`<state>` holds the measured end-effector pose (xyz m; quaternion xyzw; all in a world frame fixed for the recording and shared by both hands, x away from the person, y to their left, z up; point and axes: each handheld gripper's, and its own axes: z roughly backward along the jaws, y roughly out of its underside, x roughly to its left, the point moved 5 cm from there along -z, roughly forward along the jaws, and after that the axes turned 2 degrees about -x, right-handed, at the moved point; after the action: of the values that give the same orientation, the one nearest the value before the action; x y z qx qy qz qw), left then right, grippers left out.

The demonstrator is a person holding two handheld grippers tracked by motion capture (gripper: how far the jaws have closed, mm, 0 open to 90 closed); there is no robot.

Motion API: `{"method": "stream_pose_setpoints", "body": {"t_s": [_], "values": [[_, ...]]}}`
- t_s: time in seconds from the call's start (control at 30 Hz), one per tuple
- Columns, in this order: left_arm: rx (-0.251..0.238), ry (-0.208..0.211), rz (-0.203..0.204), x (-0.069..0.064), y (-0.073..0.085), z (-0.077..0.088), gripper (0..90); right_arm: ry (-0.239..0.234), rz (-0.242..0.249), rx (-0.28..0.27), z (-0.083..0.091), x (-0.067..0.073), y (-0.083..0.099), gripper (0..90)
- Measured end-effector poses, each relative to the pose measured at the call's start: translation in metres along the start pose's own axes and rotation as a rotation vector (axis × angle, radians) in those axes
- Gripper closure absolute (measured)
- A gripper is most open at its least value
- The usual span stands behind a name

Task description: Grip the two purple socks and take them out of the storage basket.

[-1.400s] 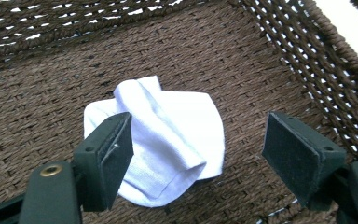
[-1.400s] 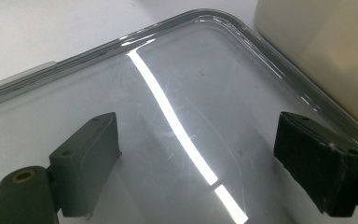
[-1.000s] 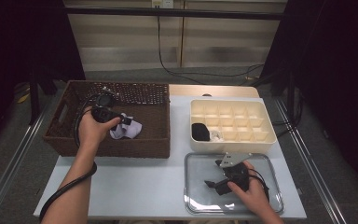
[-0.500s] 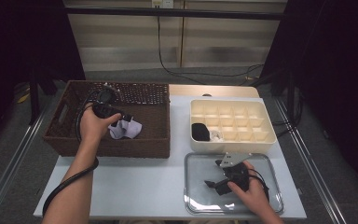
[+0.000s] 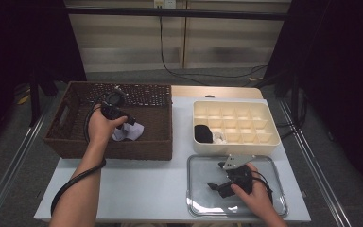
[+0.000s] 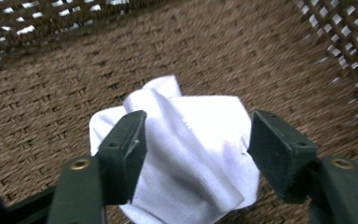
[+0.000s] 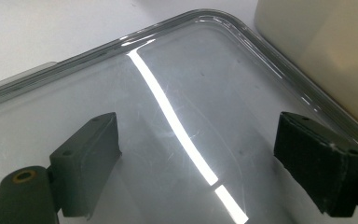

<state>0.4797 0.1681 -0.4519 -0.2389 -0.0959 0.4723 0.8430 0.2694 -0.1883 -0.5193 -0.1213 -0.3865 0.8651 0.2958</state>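
A crumpled white cloth lies on the floor of the brown wicker basket. My left gripper points down at it, one jaw on each side of the bundle. Its jaws have just been closing on the cloth and stand right at its edges, and I see no squeeze in the fabric. My right gripper rests open over the clear plastic tray with nothing between its pads.
A cream compartment box stands behind the tray, its wall close to my right gripper. It holds a black item and a small white one. The basket's high walls ring the cloth.
My left gripper has edged slightly toward the cloth in the basket. The right hand and its gripper have stayed still on the tray.
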Motion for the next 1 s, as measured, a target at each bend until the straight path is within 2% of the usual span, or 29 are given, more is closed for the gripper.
{"method": "stream_pose_setpoints", "body": {"t_s": [0.07,0.13,0.2,0.23,0.3,0.37,0.53,0.6,0.67,0.73,0.77,0.8,0.9,0.93,1.0], "values": [[0.001,-0.003,0.001,0.001,0.000,-0.002,37.7,0.000,0.000,0.000,0.000,0.000,0.000,13.5],[0.008,-0.027,0.019,0.003,0.001,-0.005,39.2,0.003,0.002,0.000,0.000,0.000,0.000,13.5],[0.002,-0.004,0.044,0.002,0.002,-0.008,40.5,0.000,0.000,0.000,0.000,0.000,0.000,13.5],[0.009,-0.005,0.040,0.003,0.002,-0.009,42.2,0.000,0.000,0.000,0.000,0.000,0.000,13.5],[0.009,-0.002,0.060,0.003,0.004,-0.013,43.5,0.001,0.001,0.000,0.000,0.000,0.000,13.5],[0.032,0.001,0.082,0.005,0.009,-0.019,49.8,0.002,0.002,0.000,0.000,0.000,0.000,13.5],[0.047,-0.022,0.074,0.006,0.008,-0.017,76.7,-0.001,0.004,-0.001,0.000,0.000,0.000,13.5],[0.046,-0.028,0.063,0.005,0.005,-0.013,80.2,-0.001,0.003,-0.001,0.000,0.000,0.000,13.5],[0.064,-0.031,0.080,0.004,0.000,-0.005,84.4,-0.002,0.003,-0.001,0.000,0.000,0.000,13.5],[0.059,-0.016,0.072,0.003,-0.003,0.004,86.1,-0.002,0.003,-0.001,0.000,0.000,0.000,13.5],[0.051,-0.022,0.071,0.001,-0.007,0.014,86.2,-0.002,0.000,0.000,0.000,0.000,0.000,13.5],[0.051,-0.022,0.071,0.001,-0.007,0.014,86.3,-0.002,0.000,0.000,0.000,0.000,0.000,13.5],[0.022,0.002,0.089,-0.001,-0.012,0.028,86.4,-0.002,0.002,-0.001,0.000,0.000,0.000,13.5],[0.015,0.010,0.075,-0.002,-0.013,0.034,86.4,-0.003,0.002,-0.002,0.000,0.000,0.000,13.5],[0.006,0.025,0.081,-0.004,-0.014,0.041,86.4,-0.003,0.002,-0.002,0.000,0.000,0.000,13.5]]}}
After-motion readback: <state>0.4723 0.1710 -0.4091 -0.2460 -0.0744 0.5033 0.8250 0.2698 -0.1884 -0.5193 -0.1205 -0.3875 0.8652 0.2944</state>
